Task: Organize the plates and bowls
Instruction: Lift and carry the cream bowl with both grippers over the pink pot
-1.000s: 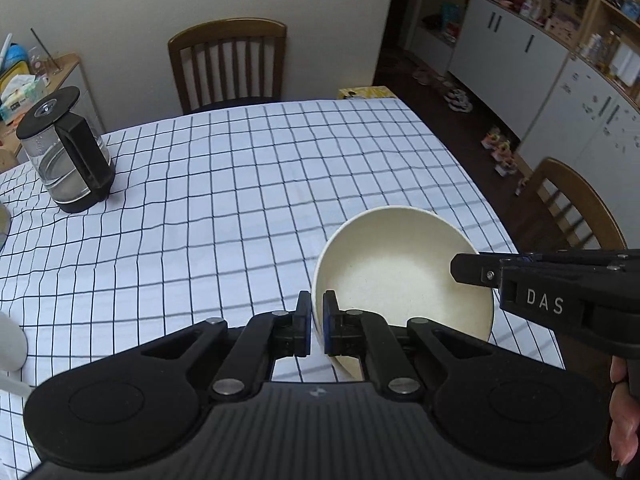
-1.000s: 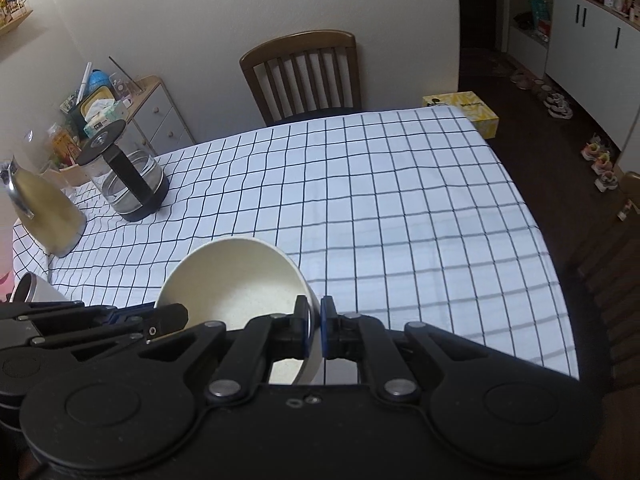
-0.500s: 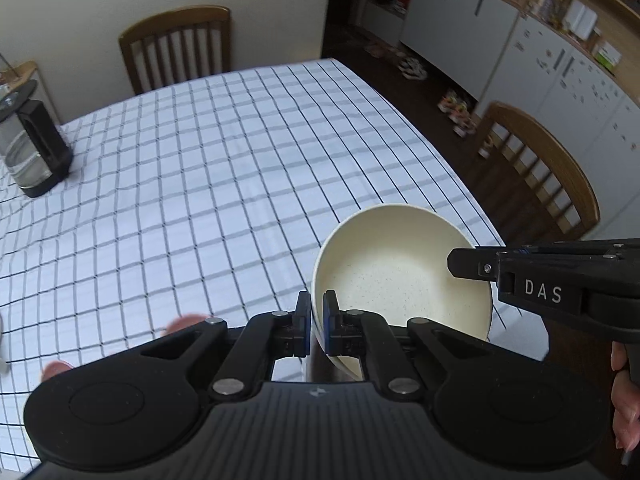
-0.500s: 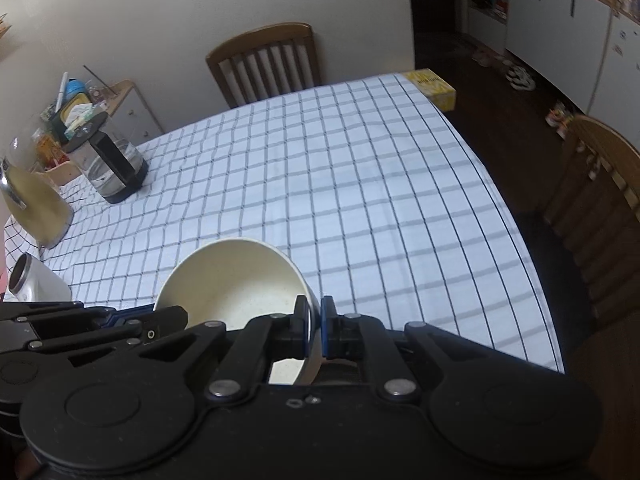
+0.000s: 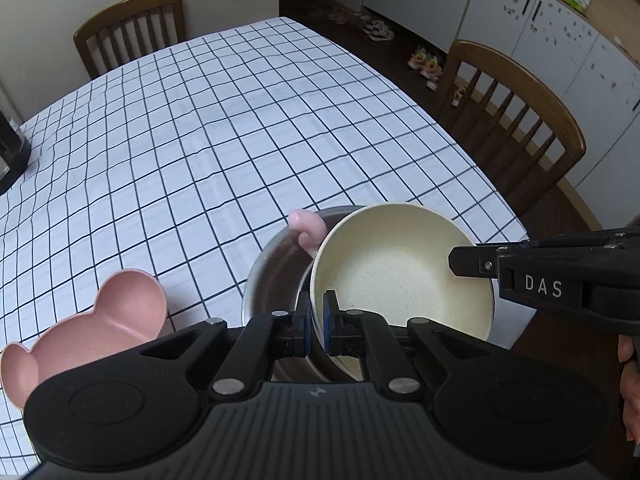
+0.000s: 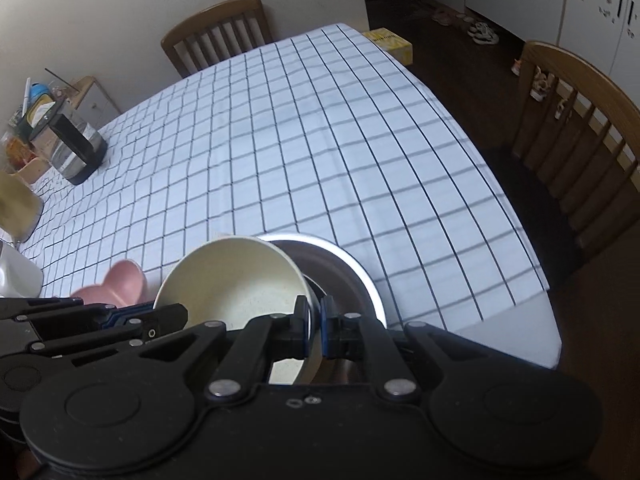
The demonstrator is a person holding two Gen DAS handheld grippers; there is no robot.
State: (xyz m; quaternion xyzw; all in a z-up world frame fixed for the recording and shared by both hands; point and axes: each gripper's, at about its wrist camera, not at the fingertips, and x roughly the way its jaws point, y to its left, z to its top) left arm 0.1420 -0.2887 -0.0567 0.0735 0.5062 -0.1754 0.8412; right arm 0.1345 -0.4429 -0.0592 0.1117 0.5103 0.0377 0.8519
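Both grippers clamp one cream bowl (image 5: pixel 400 276) by its rim, from opposite sides. Left gripper (image 5: pixel 317 322): jaws narrowed onto the rim's near-left edge, wall pinched between the blue pads. Right gripper (image 6: pixel 316 322): same pinch on the opposite edge, seen up close in the right wrist view; in the left wrist view its black body reaches in from the right, tip over the bowl's right rim. Bowl is round, so no long axis to note; its mouth is tilted, opening up and toward the left camera, with the speckled inside plainly showing. It hangs above a steel bowl (image 5: pixel 276 272) that sits on the checked tablecloth (image 5: pixel 208 128) near the table's near-right corner; the cream bowl overlaps the steel one's right half. Whether the two touch, I cannot tell, as the gripper bodies hide the underside. A pink rounded piece (image 5: pixel 306 228) pokes up inside the steel bowl's far rim, just beside the cream bowl's upper-left edge. A pink lobed dish (image 5: pixel 96 332) lies on the cloth to the left, apart from the steel bowl. Glass kettle (image 6: pixel 70 148) stands well off at the far left. Wooden chair (image 5: pixel 516 108) at the right table edge, another chair (image 5: pixel 128 28) at the far end.
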